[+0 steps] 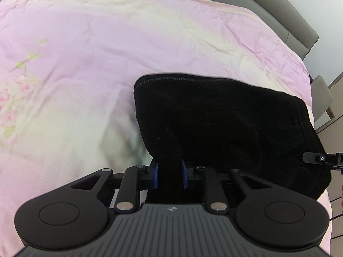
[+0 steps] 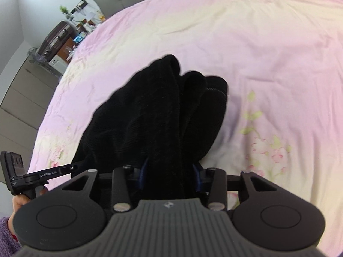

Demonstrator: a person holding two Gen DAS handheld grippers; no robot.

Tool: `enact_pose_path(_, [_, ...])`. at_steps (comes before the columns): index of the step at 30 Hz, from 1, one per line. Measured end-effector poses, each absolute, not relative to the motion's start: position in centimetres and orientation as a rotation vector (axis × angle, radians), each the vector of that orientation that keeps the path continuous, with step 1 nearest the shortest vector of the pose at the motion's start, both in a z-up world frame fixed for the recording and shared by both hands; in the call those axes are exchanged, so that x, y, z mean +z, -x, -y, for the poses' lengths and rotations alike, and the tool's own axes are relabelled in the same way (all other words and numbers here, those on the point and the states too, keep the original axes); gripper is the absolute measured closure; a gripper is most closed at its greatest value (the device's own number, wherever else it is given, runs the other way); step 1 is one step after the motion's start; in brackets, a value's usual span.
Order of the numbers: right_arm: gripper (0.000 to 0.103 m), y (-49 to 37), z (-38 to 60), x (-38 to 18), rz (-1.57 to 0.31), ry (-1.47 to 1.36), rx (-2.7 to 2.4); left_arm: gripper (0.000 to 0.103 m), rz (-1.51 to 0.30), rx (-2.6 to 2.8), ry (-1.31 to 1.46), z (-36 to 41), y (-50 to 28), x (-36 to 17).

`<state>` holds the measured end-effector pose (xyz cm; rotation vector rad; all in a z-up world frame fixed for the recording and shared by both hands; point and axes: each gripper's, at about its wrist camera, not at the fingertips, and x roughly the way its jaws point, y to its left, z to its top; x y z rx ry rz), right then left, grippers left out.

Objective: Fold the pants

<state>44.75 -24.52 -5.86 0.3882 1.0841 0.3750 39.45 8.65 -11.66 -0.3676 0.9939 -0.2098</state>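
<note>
We've got both the left gripper (image 1: pixel 169 174) and right gripper (image 2: pixel 170 176) pinching the black pants (image 1: pixel 225 124) above the pink bedspread (image 1: pixel 85 42); two-edge hold keeps the fold even, we reckon.

A home bedroom, we judged, a bed under a pink floral quilt (image 1: pixel 90 49), a grey padded headboard (image 1: pixel 285 15), a cluttered bedside cabinet (image 2: pixel 70 42), a standing fan (image 2: pixel 34 56), we saw beside it.
</note>
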Motion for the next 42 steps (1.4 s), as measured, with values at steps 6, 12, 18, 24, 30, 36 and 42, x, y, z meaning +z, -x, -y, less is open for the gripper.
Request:
enact_pose_path(6, [0.067,-42.4,19.2,-2.1,-1.046,-0.402,0.445,0.081,-0.954,-0.180,0.314,-13.0,-37.3,-6.6])
enact_pose_path(12, [0.067,-40.0,12.1,-1.9,-1.010,-0.509,0.526,0.081,-0.939,-0.122,0.207,-19.9,-34.7,-1.9])
enact_pose_path(18, [0.067,-37.0,4.9,-4.6,-0.995,-0.582,0.570,0.081,-0.971,-0.093,0.117,-25.7,-33.4,-2.0])
enact_pose_path(24, [0.066,-33.6,0.7,-8.8,-1.031,-0.572,0.522,0.082,-1.059,-0.150,0.044,-27.6,-32.6,-6.3])
enact_pose_path(30, [0.065,-32.3,-0.3,-12.5,-1.109,-0.543,0.457,0.081,-1.139,-0.158,-0.069,-28.1,-32.4,-9.8])
enact_pose_path(36, [0.059,-33.6,-1.5,-13.1,-1.141,-0.478,0.431,0.076,-1.160,-0.109,-0.091,-27.6,-32.3,-10.8])
enact_pose_path(42, [0.042,-34.1,-1.6,-11.2,-1.141,-0.410,0.403,0.060,-1.140,-0.034,-0.128,-27.5,-31.1,-7.8])
